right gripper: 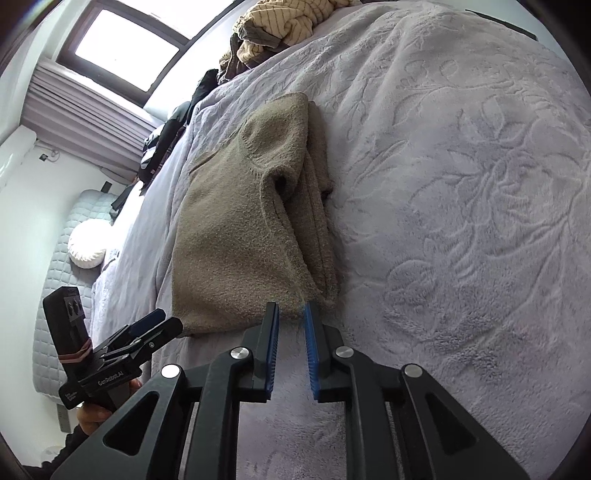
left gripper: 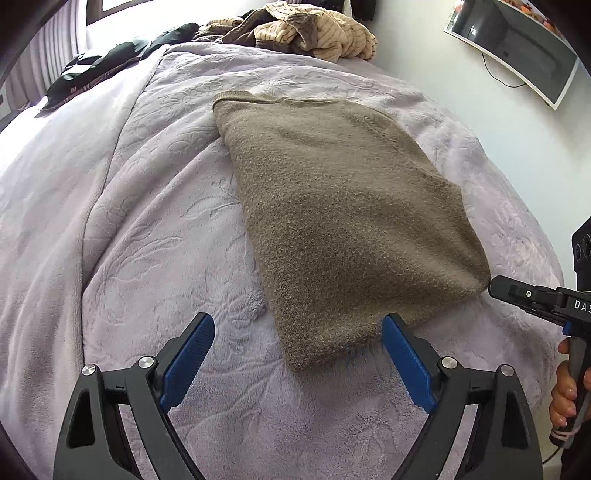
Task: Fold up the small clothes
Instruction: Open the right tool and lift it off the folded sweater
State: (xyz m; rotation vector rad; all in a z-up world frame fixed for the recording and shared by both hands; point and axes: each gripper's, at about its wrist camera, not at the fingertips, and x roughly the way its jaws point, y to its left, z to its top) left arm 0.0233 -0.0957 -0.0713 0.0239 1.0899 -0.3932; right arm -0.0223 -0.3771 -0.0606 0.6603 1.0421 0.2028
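Observation:
A taupe knit sweater (left gripper: 332, 221) lies folded on the lavender blanket (left gripper: 147, 221). My left gripper (left gripper: 298, 319) stands wide open, its blue pads on either side of the sweater's near corner without touching it. In the right wrist view the sweater (right gripper: 229, 240) shows stacked folded layers along its right side. My right gripper (right gripper: 291, 308) sits at the sweater's near edge, jaws a narrow gap apart with bare blanket showing between the pads. The right gripper (left gripper: 495, 286) tip meets the sweater's right corner in the left wrist view. The left gripper (right gripper: 162, 321) appears at the lower left.
A heap of beige and brown clothes (left gripper: 314, 33) sits at the bed's far end, with dark garments (left gripper: 110, 59) to its left. A framed panel (left gripper: 517, 44) hangs on the wall. A window (right gripper: 125, 48) and a round white cushion (right gripper: 86, 247) lie beyond the bed's edge.

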